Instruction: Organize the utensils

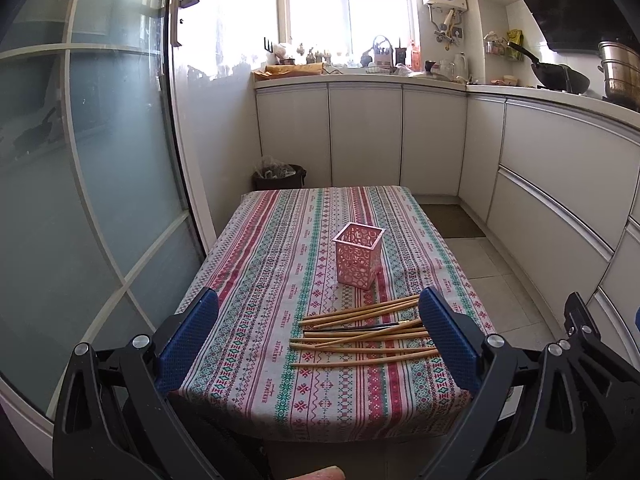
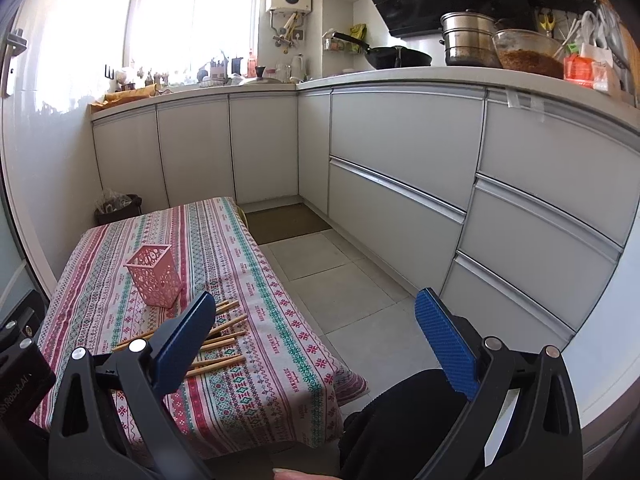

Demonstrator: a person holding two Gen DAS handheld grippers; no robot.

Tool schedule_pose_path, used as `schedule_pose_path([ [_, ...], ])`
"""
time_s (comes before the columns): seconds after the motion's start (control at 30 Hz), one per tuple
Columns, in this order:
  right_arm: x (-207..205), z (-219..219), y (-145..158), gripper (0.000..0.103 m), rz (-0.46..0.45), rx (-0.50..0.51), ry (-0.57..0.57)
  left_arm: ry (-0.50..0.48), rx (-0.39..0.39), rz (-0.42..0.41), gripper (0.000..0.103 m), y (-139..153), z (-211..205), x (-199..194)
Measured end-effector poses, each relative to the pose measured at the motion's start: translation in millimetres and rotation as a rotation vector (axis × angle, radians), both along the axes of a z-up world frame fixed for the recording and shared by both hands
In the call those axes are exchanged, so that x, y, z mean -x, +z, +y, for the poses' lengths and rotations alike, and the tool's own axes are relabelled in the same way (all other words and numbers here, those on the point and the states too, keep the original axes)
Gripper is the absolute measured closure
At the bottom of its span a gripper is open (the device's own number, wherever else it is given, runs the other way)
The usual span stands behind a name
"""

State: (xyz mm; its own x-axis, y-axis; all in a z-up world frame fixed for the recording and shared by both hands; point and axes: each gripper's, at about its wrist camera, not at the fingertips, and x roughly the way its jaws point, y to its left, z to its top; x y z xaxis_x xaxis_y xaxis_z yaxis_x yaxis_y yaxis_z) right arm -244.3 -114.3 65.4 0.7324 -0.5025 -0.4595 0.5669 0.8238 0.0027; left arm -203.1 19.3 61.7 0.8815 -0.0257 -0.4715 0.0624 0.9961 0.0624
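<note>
A pink perforated utensil holder (image 1: 359, 255) stands upright and empty near the middle of the patterned tablecloth (image 1: 256, 280). Several wooden chopsticks (image 1: 360, 336) lie loose in a heap in front of it, with a thin dark one among them. My left gripper (image 1: 318, 312) is open and empty, held above the table's near end, its right pad over the chopsticks' right ends. My right gripper (image 2: 316, 308) is open and empty, off the table's right side over the floor. The holder (image 2: 154, 276) and chopsticks (image 2: 222, 344) show left of it, partly hidden by its left finger.
White kitchen cabinets (image 2: 400, 184) run along the right and back. A glass door (image 1: 88, 200) is at the left. A dark waste bin (image 1: 279, 177) stands behind the table. A mat (image 2: 286, 222) lies on the tiled floor. My dark-clothed knee (image 2: 400, 420) is below the right gripper.
</note>
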Motion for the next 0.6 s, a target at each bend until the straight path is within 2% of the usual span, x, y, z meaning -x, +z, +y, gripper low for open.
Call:
schedule_pose_path([
  [0.6, 10, 1, 10, 0.006, -0.011, -0.009, 0.018, 0.003, 0.004, 0.002, 0.007, -1, 8, -1],
])
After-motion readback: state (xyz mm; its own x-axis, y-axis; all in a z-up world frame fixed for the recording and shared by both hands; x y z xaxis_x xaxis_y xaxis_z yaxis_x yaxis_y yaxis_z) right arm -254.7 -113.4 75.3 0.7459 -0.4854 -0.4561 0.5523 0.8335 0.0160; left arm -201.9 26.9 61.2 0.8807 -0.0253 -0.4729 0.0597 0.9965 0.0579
